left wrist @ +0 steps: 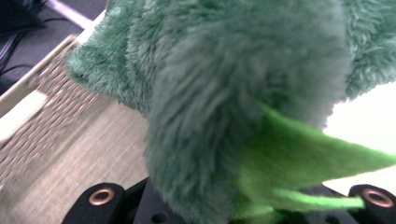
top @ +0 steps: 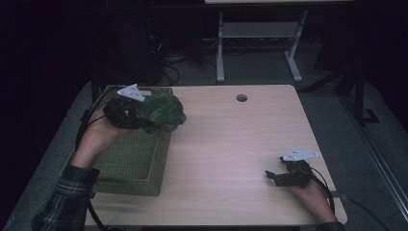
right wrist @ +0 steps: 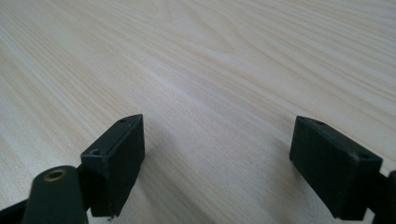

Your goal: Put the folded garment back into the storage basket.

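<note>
1 green plush toy (top: pixel 162 111) is hanging in the air, and 1 woven green basket (top: pixel 126 161) is sitting below it. 1 wooden table (top: pixel 231 144) is carrying the basket, and 1 round hole (top: pixel 241 97) is showing near its far edge. 2 grippers are showing: 1 left gripper (top: pixel 137 115) and 1 right gripper (top: pixel 270 175). 2 hands are holding them.

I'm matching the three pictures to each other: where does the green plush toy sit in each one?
High view: green plush toy upper left, in the left gripper, above the woven basket.
Left gripper view: toy close up, centre.
Right gripper view: not in it.
Shared landmark: the basket.
</note>
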Demonstrator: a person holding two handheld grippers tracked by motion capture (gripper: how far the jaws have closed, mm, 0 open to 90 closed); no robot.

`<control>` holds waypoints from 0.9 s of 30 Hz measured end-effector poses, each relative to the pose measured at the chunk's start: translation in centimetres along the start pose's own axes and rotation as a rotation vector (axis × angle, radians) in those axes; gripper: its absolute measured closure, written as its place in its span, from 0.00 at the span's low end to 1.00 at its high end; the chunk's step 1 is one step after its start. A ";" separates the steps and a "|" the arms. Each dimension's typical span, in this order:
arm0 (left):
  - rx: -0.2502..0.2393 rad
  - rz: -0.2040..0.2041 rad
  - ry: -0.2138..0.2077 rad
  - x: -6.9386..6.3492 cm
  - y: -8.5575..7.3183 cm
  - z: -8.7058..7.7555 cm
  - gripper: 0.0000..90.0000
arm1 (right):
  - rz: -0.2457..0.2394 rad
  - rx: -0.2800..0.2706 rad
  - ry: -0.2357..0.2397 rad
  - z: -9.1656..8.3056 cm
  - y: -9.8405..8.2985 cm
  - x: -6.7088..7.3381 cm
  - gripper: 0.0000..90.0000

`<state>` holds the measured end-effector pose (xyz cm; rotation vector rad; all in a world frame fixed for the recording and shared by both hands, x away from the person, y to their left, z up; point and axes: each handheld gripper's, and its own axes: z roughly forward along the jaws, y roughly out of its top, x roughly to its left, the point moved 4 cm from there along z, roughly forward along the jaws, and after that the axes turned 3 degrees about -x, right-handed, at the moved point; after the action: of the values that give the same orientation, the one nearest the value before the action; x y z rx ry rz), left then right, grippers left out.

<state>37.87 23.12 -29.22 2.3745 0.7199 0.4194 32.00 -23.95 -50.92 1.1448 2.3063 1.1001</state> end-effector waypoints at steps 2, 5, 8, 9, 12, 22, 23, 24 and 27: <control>0.009 -0.023 0.021 0.7 -1.0 -0.2 0.85 | 0.000 0.001 0.000 0.0 0.0 0.0 0.20; 0.031 -0.048 0.052 1.7 -2.6 -0.4 0.85 | 0.001 0.001 0.000 0.0 0.0 0.0 0.20; 0.047 -0.078 0.079 2.5 -3.9 -0.3 0.85 | 0.001 0.001 0.000 0.0 0.0 0.0 0.20; 0.048 -0.092 0.082 2.7 -4.3 -0.3 0.85 | 0.001 0.001 0.000 0.0 0.0 0.0 0.20; 0.052 -0.114 0.101 3.2 -5.3 0.0 0.85 | 0.001 0.002 -0.001 0.0 0.0 0.0 0.20; 0.105 -0.189 0.142 4.3 -8.9 2.6 0.85 | 0.002 0.002 -0.001 0.0 0.0 0.0 0.20; 0.114 -0.196 0.142 4.3 -9.3 2.9 0.85 | 0.001 0.003 -0.001 0.0 0.0 0.0 0.20; 0.122 -0.207 0.142 4.3 -9.8 3.3 0.85 | 0.000 0.003 -0.001 0.0 0.0 0.0 0.20; 0.154 -0.220 0.137 4.4 -10.9 4.6 0.84 | -0.001 0.002 -0.001 0.0 0.0 0.0 0.20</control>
<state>39.18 30.76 -39.22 2.3907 1.0999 0.4491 32.01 -23.96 -50.92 1.1445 2.3074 1.0964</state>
